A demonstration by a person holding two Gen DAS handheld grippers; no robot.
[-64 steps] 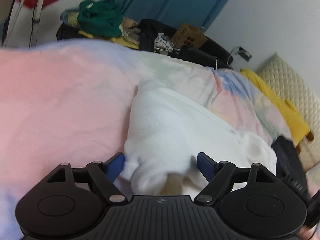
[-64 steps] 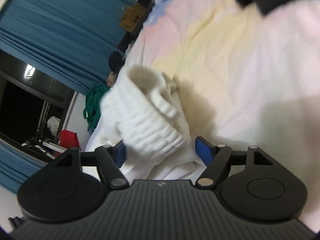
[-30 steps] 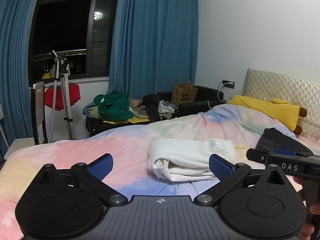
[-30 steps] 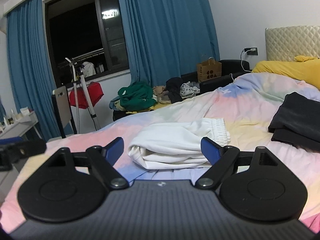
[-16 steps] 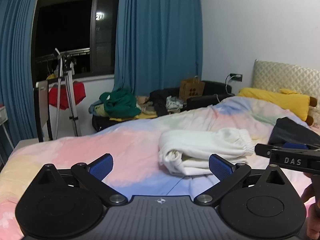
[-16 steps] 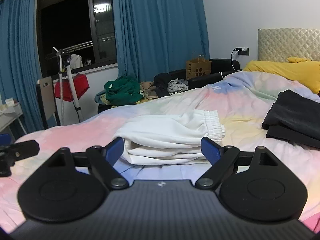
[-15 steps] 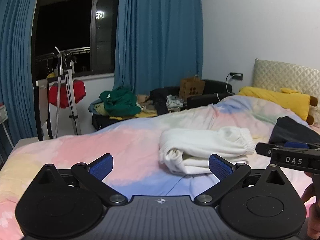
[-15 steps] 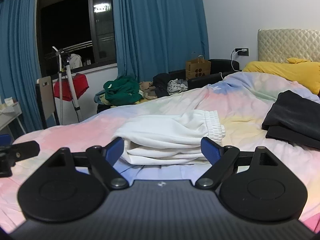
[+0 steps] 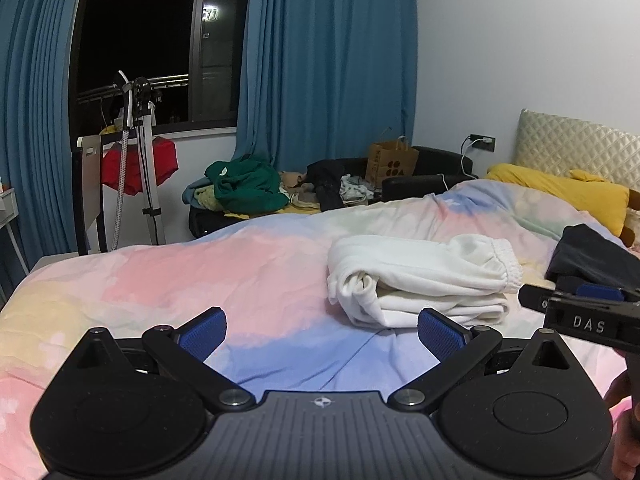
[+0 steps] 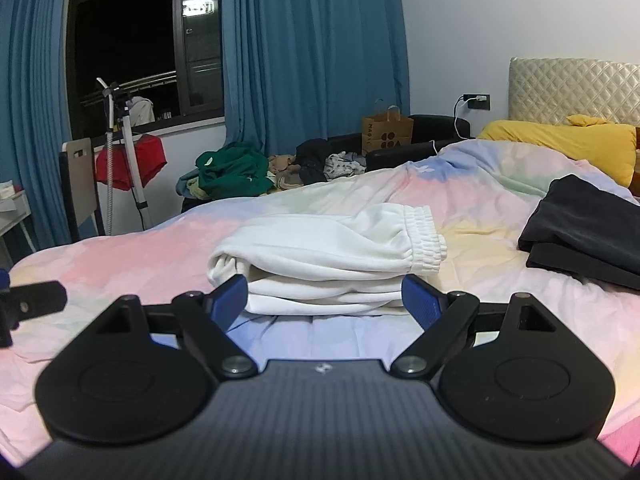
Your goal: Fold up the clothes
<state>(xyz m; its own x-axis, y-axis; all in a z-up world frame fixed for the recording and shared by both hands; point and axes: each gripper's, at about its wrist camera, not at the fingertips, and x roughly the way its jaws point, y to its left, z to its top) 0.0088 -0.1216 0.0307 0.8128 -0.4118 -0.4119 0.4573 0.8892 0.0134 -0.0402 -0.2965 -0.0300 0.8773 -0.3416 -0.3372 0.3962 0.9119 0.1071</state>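
A folded white garment with an elastic band [image 9: 420, 276] lies on the pastel bedspread [image 9: 200, 264]; it also shows in the right wrist view [image 10: 328, 256]. My left gripper [image 9: 322, 330] is open and empty, held back from the bed, left of the garment. My right gripper [image 10: 325, 300] is open and empty, just in front of the garment; it also shows at the right edge of the left wrist view [image 9: 580, 308]. The left gripper's tip shows at the left edge of the right wrist view [image 10: 32, 300].
A folded black garment [image 10: 584, 228] lies on the bed to the right. A yellow pillow [image 10: 560, 144] rests against the headboard. Beyond the bed a black sofa holds a heap of clothes [image 10: 236, 172] and a paper bag [image 10: 386, 130]. A drying stand [image 9: 136, 168] stands by the window.
Both grippers let go of the white garment and pulled back from the bed. In the last half second they drifted only slightly.
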